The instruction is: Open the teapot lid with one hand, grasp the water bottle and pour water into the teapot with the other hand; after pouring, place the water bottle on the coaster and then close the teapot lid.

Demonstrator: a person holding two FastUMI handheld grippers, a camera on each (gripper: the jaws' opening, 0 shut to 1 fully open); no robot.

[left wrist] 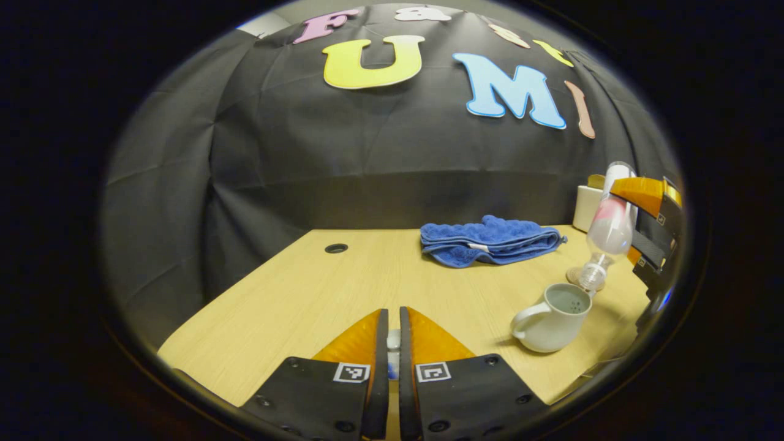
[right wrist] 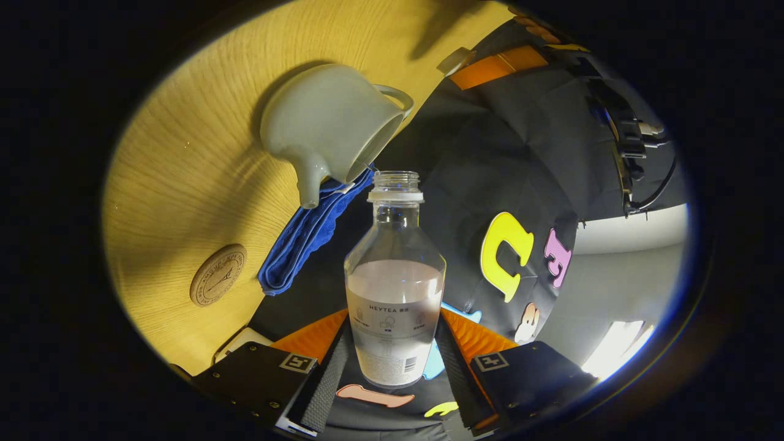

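1. Teapot (left wrist: 553, 318): pale, lidless, with its mouth open, ahead and right of our left tool (left wrist: 393, 349) on the tabletop (left wrist: 294, 294).
2. Our right tool (right wrist: 395, 349) clamps the clear water bottle (right wrist: 395, 288), tipped neck-down over the teapot.
3. Left tool's fingers pinch a small pale thing; we cannot tell what.
4. Right gripper view adds a round coaster (right wrist: 218, 275) beside the blue towel (right wrist: 306, 239).

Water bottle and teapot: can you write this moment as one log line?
step: pouring | right gripper: holding tipped water bottle over teapot | left gripper: holding lid | coaster: bare
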